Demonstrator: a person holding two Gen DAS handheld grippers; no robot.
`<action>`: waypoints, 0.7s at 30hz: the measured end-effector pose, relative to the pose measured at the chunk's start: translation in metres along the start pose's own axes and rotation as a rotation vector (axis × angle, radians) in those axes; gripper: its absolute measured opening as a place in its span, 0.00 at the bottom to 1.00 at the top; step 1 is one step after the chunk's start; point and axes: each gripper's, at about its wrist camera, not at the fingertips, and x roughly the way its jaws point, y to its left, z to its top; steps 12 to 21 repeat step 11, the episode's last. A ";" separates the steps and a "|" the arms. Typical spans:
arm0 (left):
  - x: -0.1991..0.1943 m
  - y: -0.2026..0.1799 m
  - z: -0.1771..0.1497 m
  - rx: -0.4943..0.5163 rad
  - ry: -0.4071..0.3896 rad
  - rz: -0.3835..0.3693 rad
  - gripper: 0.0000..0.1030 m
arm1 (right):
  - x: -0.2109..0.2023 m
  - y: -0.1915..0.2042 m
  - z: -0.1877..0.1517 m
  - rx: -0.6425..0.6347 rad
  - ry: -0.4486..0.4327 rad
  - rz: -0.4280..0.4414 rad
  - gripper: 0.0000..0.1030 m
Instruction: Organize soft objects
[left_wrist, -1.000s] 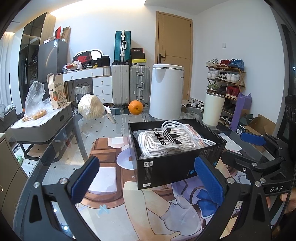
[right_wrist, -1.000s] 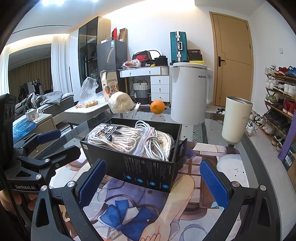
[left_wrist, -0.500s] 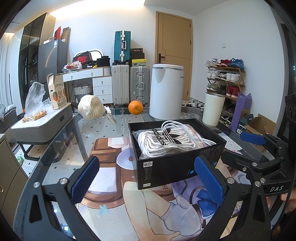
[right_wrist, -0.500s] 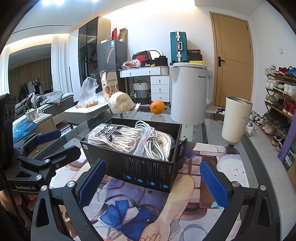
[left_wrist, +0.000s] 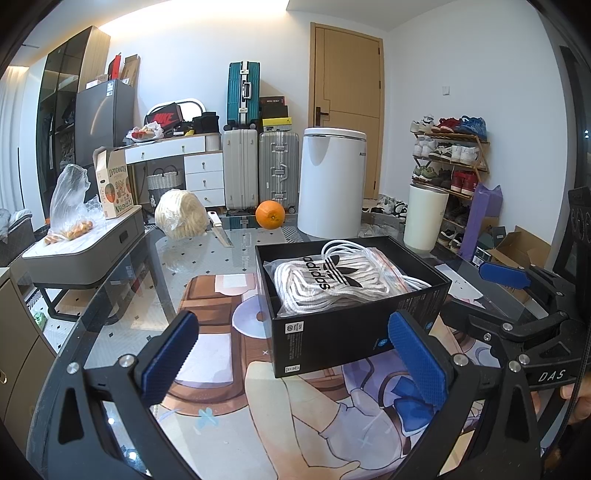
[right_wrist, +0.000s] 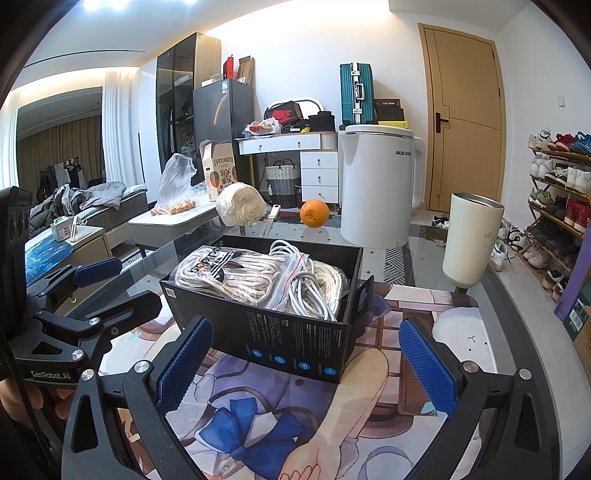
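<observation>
Black box sits corner-on to both views on glass bench, bagged rope laid along its length; left gripper and right gripper jaws held wide, empty

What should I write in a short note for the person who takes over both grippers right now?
Left gripper: open, empty, just short of the black box.
Right gripper: open, empty, facing the same box from the other side.
In the box: bagged white laces and loose white cord.
On the glass table, not in the box: the cream rope bundle, beside an orange.
Done: laces and cord boxed. Left: probably the rope bundle.
</observation>
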 end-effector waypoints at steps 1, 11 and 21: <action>0.000 0.000 0.000 -0.001 0.000 0.000 1.00 | 0.000 0.000 0.000 0.000 0.000 0.000 0.99; -0.002 0.002 0.002 -0.018 -0.014 0.029 1.00 | 0.000 0.000 0.000 0.000 0.000 0.000 0.99; -0.002 0.002 0.002 -0.018 -0.014 0.029 1.00 | 0.000 0.000 0.000 0.000 0.000 0.000 0.99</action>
